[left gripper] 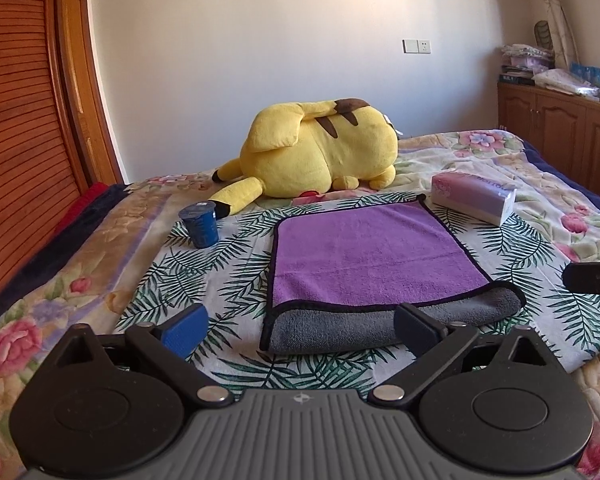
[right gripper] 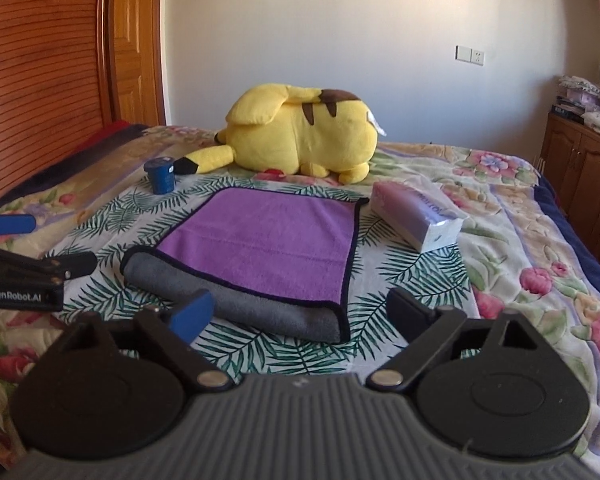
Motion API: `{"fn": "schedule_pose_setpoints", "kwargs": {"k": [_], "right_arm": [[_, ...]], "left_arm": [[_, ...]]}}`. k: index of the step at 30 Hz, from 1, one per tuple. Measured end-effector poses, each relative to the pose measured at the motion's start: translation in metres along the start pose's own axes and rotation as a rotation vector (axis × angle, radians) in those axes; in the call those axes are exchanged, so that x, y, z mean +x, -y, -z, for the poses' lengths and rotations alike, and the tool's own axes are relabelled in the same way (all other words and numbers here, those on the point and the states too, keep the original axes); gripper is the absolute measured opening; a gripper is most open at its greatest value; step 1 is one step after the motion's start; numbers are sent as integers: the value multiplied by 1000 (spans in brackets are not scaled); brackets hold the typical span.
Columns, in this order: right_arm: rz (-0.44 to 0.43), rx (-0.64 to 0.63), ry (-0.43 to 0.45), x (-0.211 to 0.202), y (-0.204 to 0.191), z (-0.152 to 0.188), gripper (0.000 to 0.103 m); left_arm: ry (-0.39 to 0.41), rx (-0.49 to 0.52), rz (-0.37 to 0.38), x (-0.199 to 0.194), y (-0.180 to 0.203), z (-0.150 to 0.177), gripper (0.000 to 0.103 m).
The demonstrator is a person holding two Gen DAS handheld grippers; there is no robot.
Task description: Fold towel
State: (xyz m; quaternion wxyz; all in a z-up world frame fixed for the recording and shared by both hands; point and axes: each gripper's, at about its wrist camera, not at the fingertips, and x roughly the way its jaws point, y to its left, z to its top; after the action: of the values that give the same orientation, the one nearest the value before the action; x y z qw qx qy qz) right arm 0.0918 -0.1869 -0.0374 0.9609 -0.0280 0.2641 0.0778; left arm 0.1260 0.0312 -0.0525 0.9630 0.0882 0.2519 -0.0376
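A towel (left gripper: 372, 256), purple on top and grey underneath with a black hem, lies folded on a leaf-print cloth (left gripper: 220, 280) on the bed; it also shows in the right wrist view (right gripper: 268, 248). Its grey folded edge (left gripper: 380, 324) faces me. My left gripper (left gripper: 300, 328) is open and empty, just short of that near edge. My right gripper (right gripper: 300, 312) is open and empty, also just short of the near edge. The left gripper shows at the left edge of the right wrist view (right gripper: 40, 240); part of the right gripper shows at the right edge of the left wrist view (left gripper: 596, 276).
A yellow plush toy (left gripper: 320, 152) lies behind the towel. A blue cup (left gripper: 200, 226) stands at its left, a tissue pack (left gripper: 476, 196) at its right. A wooden louvred door (left gripper: 20, 120) is at the left, a cabinet (left gripper: 560, 124) at the right.
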Motion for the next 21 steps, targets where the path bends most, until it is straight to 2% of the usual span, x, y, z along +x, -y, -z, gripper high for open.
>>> {"fn": "schedule_pose_setpoints", "kwargs": {"k": [9,21], "right_arm": [[-11,-25,-44,27,1,-1,89],[-27,-23,-118,66,7,3,83]], "left_arm": [[-7,-17,50,30,-9,-3,73],[-61,-52,74,81,-23,-4,48]]}}
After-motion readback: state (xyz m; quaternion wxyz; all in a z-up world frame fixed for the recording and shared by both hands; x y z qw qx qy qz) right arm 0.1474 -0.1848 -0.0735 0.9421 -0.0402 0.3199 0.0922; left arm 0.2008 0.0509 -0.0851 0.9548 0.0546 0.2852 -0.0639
